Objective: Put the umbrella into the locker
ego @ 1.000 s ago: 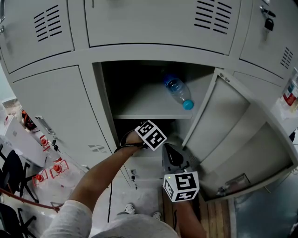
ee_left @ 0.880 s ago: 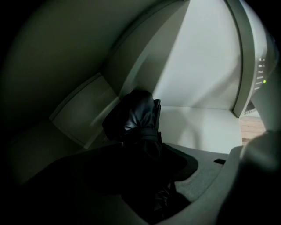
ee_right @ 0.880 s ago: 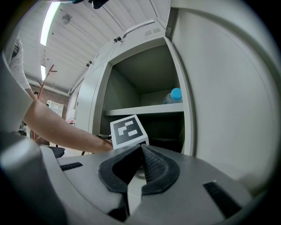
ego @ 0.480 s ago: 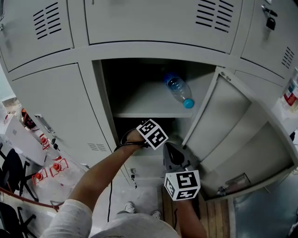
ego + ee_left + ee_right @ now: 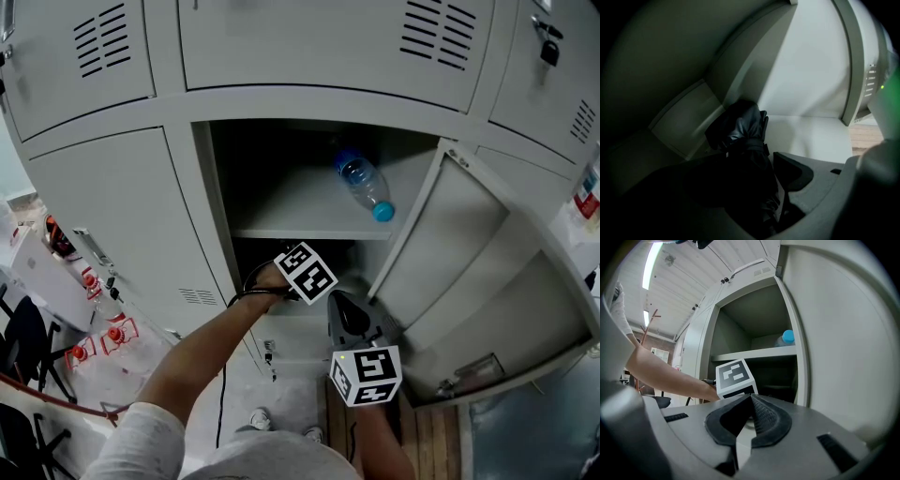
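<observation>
A folded black umbrella [image 5: 740, 126] lies on the pale floor [image 5: 815, 136] of the locker's lower compartment, in the left gripper view. My left gripper [image 5: 743, 164] reaches down into that compartment with the umbrella between its jaws. The jaws are opening, and a thin gap shows beside the right pad [image 5: 792, 171]. In the head view only its marker cube [image 5: 305, 272] shows at the compartment's mouth [image 5: 281, 248]; the jaws and the umbrella are hidden inside. My right gripper [image 5: 349, 314] hangs in front of the locker, shut and empty, its pads [image 5: 761, 416] meeting.
A clear bottle with a blue cap [image 5: 364, 186] lies on the upper shelf [image 5: 300, 225]. The locker door [image 5: 450, 244] stands open to the right, close beside my right gripper. Shut lockers surround the opening. Chairs and clutter sit on the floor at the left [image 5: 56, 309].
</observation>
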Demonstrator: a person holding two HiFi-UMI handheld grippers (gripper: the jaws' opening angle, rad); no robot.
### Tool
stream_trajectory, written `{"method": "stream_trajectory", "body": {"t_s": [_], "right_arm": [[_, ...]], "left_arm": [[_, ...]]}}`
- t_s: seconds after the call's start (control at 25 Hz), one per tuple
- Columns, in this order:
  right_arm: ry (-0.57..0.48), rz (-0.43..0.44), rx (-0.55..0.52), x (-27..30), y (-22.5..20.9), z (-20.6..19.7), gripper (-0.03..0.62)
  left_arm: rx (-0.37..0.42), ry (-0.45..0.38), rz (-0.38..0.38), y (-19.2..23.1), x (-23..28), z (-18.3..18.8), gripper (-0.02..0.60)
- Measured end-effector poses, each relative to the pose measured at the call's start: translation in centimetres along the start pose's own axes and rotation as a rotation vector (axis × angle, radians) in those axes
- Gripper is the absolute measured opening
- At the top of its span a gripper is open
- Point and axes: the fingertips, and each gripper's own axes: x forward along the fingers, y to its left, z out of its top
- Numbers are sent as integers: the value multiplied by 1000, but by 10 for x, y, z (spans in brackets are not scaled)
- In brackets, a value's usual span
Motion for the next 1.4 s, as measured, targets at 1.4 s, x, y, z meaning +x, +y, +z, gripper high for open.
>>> {"method": "stream_trajectory", "body": {"t_s": [1.4], "right_arm": [[-47, 65, 61, -7, 2, 9, 3]], "left_arm": [[-195, -227, 26, -5, -50, 15, 324]]}}
